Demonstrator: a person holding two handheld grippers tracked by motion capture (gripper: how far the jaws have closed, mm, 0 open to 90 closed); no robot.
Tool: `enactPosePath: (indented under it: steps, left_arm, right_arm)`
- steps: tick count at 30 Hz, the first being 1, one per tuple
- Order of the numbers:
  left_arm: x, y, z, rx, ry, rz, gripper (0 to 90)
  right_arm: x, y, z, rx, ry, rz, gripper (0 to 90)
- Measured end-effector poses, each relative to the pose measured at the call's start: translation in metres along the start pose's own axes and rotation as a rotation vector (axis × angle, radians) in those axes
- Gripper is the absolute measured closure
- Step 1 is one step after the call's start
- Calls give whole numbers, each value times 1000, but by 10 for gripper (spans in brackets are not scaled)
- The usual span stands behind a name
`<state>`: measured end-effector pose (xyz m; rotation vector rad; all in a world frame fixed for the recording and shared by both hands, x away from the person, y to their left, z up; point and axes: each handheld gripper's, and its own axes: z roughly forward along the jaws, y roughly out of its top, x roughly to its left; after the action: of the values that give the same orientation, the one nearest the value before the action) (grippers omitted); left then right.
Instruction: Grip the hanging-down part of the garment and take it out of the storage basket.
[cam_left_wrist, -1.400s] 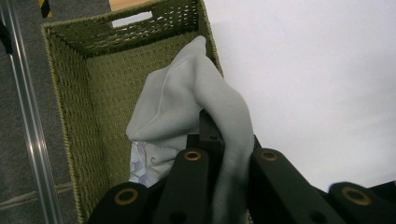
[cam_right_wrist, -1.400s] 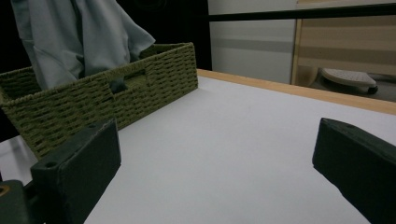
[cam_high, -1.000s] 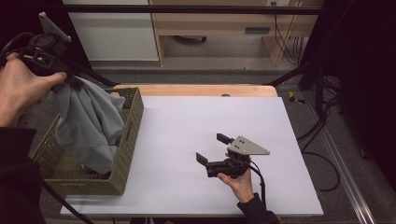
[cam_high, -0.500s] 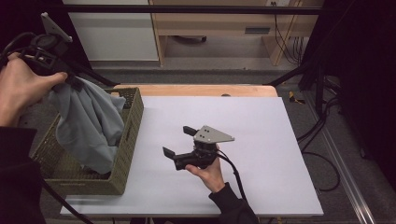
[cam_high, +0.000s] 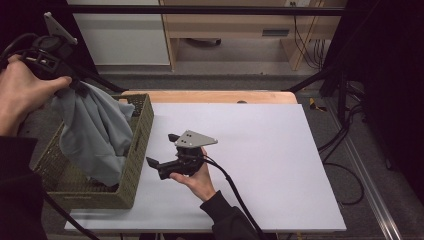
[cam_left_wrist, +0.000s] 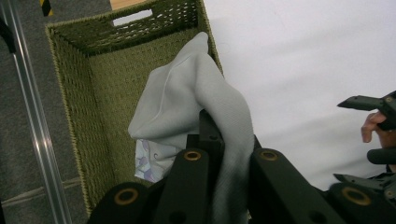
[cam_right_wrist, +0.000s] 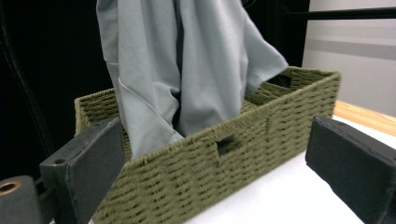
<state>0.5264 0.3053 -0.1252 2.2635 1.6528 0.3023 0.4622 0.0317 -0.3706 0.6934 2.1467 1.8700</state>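
- The left gripper (cam_high: 75, 86), held high at about ten o'clock in the high view, has its black jaws clamped on the top of a soft light grey cloth garment (cam_high: 95, 135); in the left gripper view the fabric (cam_left_wrist: 205, 107) is pinched between the two jaws.
- The garment hangs down from that grip into a rectangular olive-green woven basket (cam_high: 142, 125), and its lower folds drape over the basket's near right wall.
- The basket stands on the left end of a white rectangular tabletop (cam_high: 260, 150), at nine o'clock from its middle.
- A patterned pale cloth (cam_left_wrist: 149, 161) lies at the bottom of the basket, under the grey garment.
- The right gripper (cam_high: 162, 150) hovers low over the table at three o'clock from the basket, just beside it, jaws wide apart and holding nothing.
- In the right gripper view the basket wall (cam_right_wrist: 243, 140) and the hanging garment (cam_right_wrist: 187, 60) stand straight ahead between the spread jaws.
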Motion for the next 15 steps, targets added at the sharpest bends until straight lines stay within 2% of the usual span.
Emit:
enactPosePath:
  steps: [8, 15]
  left_arm:
    - [2, -1, -2, 1, 4, 1, 866]
    - [4, -3, -5, -3, 5, -4, 866]
  right_arm:
    - [15, 3, 36, 22, 50, 2, 58]
    - [26, 0, 58, 43, 74, 6, 60]
